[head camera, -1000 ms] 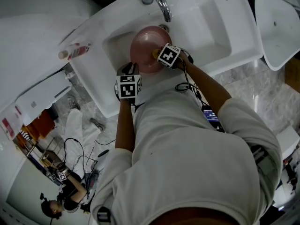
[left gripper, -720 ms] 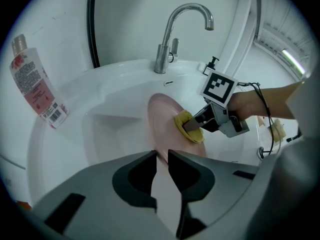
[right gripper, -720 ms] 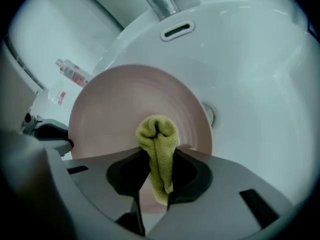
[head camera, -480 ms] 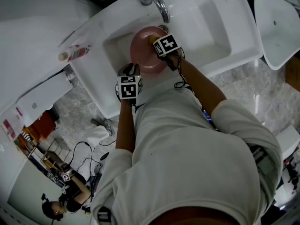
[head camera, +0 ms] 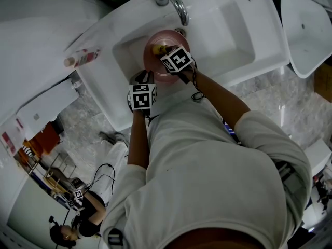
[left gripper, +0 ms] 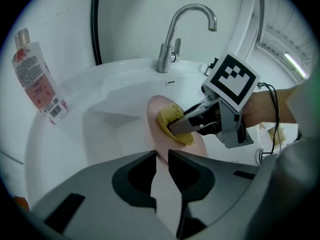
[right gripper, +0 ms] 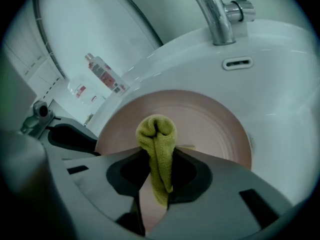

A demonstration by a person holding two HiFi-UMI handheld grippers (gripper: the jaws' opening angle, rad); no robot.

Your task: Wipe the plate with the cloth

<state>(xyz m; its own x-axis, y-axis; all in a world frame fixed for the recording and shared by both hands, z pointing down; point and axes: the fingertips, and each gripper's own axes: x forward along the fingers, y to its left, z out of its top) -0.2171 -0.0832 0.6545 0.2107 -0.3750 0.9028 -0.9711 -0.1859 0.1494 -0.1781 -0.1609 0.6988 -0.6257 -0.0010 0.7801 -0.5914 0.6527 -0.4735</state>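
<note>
A pink plate stands tilted in the white sink. My left gripper is shut on the plate's near rim, and its marker cube shows at the sink's front edge. My right gripper is shut on a folded yellow cloth. The cloth presses against the plate's face, left of its middle. From the left gripper view the plate is nearly edge-on, with the cloth and right gripper against it.
A chrome faucet curves over the basin behind the plate. A clear bottle with a red label lies on the sink's left ledge. A second white basin sits at the far right. Another person is at lower left.
My right gripper has carried the cloth leftward across the plate, from the right rim toward the left of its middle. The left gripper and plate have stayed put.
</note>
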